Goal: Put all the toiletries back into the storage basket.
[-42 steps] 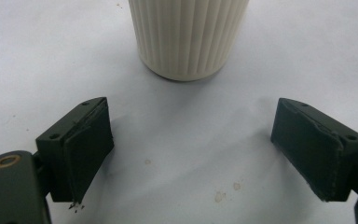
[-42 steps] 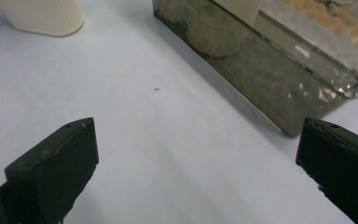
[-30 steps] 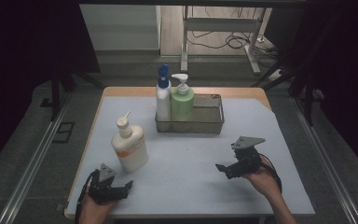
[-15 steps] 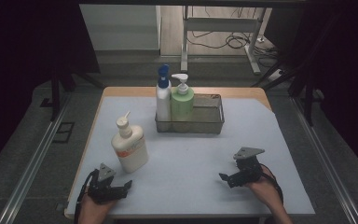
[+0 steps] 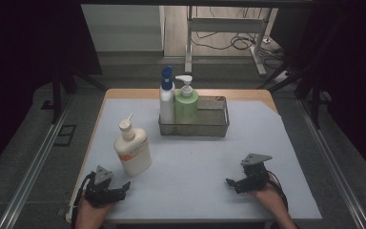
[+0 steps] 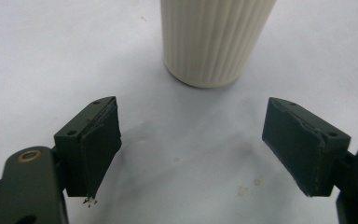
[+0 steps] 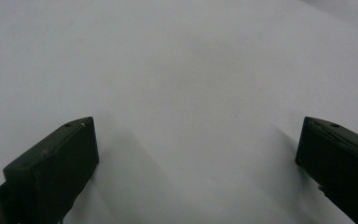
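A cream pump bottle point(image 5: 132, 151) stands upright on the white table cover at the front left; its ribbed base point(image 6: 214, 42) rises just beyond my left gripper point(image 6: 193, 149), whose jaws are wide open and empty. That left gripper point(image 5: 114, 190) rests low near the table's front edge, just below the bottle. At the front right my right gripper point(image 5: 234, 183) lies low on the cover. Its jaws point(image 7: 196, 163) are spread wide over bare white cover, holding nothing.
A wire mesh basket point(image 5: 217, 125) stands at the back centre, holding a white bottle with a blue cap point(image 5: 166, 98) and a green pump bottle point(image 5: 186, 104) at its left end. The table's wooden edge point(image 5: 186, 92) lies behind it.
My right gripper has come down and toward the front edge, now lying low on the cover. The left gripper and the bottles have not moved.
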Available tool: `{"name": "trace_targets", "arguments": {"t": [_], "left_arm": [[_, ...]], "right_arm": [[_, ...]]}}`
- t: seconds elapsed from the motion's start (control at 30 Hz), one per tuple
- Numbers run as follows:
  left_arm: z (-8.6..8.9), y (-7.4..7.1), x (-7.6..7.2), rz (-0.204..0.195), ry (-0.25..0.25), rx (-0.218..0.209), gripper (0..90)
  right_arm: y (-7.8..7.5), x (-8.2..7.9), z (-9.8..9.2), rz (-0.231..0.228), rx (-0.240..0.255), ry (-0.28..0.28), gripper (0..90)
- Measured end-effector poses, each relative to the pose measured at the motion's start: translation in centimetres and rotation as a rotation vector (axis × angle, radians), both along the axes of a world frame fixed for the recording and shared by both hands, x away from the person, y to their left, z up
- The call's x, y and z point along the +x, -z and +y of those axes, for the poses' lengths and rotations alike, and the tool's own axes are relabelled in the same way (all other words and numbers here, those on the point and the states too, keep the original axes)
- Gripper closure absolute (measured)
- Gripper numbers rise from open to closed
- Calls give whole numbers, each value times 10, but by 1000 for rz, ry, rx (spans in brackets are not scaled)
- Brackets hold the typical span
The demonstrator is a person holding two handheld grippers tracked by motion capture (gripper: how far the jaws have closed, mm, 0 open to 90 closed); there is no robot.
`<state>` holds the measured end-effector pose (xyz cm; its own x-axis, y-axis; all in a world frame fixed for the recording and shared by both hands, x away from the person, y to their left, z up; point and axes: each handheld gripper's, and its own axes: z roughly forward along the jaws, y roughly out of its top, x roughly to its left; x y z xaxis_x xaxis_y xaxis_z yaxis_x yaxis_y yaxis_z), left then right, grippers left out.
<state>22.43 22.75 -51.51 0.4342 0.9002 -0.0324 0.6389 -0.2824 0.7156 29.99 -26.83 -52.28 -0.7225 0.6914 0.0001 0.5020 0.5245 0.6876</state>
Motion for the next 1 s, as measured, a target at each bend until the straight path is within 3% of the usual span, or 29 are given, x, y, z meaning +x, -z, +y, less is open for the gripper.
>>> {"name": "trace_targets", "arguments": {"t": [0.4, 0.5, 0.77, 1.0], "left_arm": [[12, -10, 11, 10, -8, -55, 281], [14, -14, 15, 13, -1, -32, 320], [28, -18, 29, 14, -16, -26, 415], [27, -18, 46, 20, 2, -52, 495]], "right_arm": [[0, 0, 0, 1, 4, 1, 0], [0, 0, 0, -1, 4, 0, 0], [0, 0, 0, -2, 5, 1, 0], [1, 0, -1, -2, 6, 1, 0]]}}
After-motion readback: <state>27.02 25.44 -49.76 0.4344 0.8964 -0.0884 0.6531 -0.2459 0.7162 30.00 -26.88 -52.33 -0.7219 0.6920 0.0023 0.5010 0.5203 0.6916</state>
